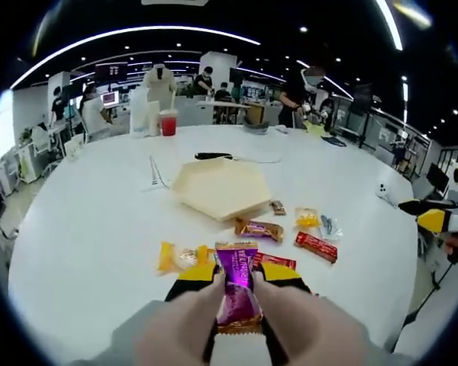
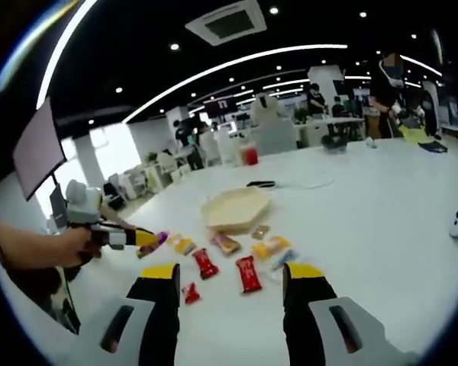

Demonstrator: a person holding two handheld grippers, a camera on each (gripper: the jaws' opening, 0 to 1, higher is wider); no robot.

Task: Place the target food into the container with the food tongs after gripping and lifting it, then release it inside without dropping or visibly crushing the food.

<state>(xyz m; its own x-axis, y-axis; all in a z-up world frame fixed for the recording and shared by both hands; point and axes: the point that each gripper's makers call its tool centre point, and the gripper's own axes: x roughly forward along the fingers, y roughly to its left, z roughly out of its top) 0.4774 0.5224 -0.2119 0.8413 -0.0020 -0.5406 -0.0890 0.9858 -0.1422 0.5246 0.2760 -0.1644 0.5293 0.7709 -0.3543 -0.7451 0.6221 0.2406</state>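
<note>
In the left gripper view, the left tongs (image 1: 239,293) are clamping a purple-wrapped snack bar (image 1: 239,286) between their two jaws — the glossy wrapper is showing an orange-brown crimped end nearest the camera and printed lettering up its face. The bar is sitting in the middle foreground, raised just above a round white surface (image 1: 91,229). Going left to right behind it, a yellow packet (image 1: 177,256) is lying flat, then a brown wrapped bar (image 1: 259,229), a red bar (image 1: 316,245), a small yellow packet (image 1: 307,219) and a clear-wrapped sweet (image 1: 329,226) are clustering together. Beyond them, one pale hexagonal container (image 1: 220,187) is resting near the centre of the surface. A red cup (image 1: 169,122) is standing at the far edge.

In the right gripper view, a hand (image 2: 65,245) at the left is holding the left tongs with the purple bar (image 2: 160,239) at their tip, above the surface and well short of the container (image 2: 235,207). The right tongs (image 2: 234,284) are standing apart — their two black, yellow-tipped jaws are rising from the bottom, gripping nothing. Between and beyond them, three red wrapped pieces are lying: a small one (image 2: 189,293), a middle one (image 2: 205,263) and a larger one (image 2: 249,274). Further packets are trailing toward the container, too small to count surely.
</note>
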